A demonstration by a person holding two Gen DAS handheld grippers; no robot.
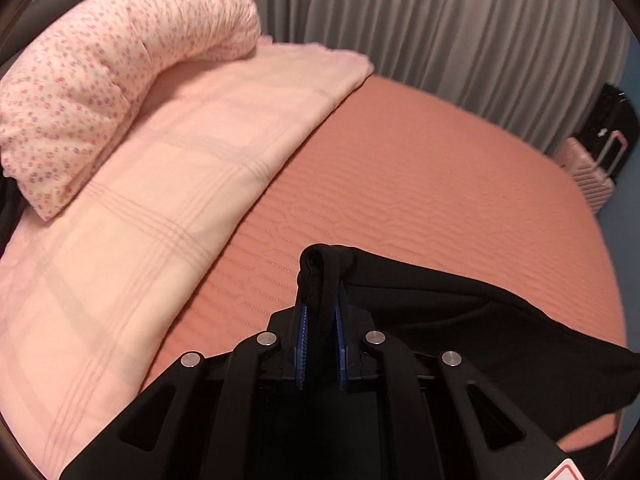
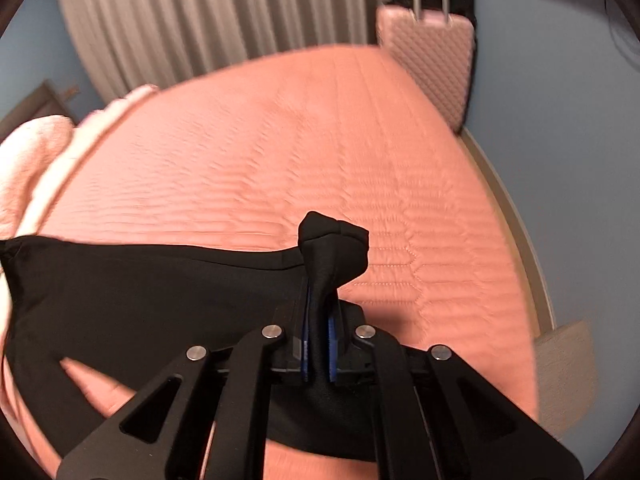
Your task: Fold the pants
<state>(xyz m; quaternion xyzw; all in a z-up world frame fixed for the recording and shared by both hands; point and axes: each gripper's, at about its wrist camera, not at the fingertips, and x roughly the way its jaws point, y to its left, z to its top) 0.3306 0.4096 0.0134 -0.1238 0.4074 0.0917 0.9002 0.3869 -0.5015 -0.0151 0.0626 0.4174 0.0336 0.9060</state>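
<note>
Both grippers are clamped on the black pants, the left gripper and right gripper each pinching 1 bunched corner. The cloth hangs stretched between them over the salmon bedspread.

- The left gripper is showing a matte black frame, its linkage arms splaying outward with long cut-out slots.
- Four round silver pins are shining across its arm joints.
- Its fingers are wearing ribbed blue pads on their inner faces.
- A red-and-white sticker corner is peeking out at its lower right.
- The right gripper is showing the same black arms, silver pins and blue-lined fingers.
</note>
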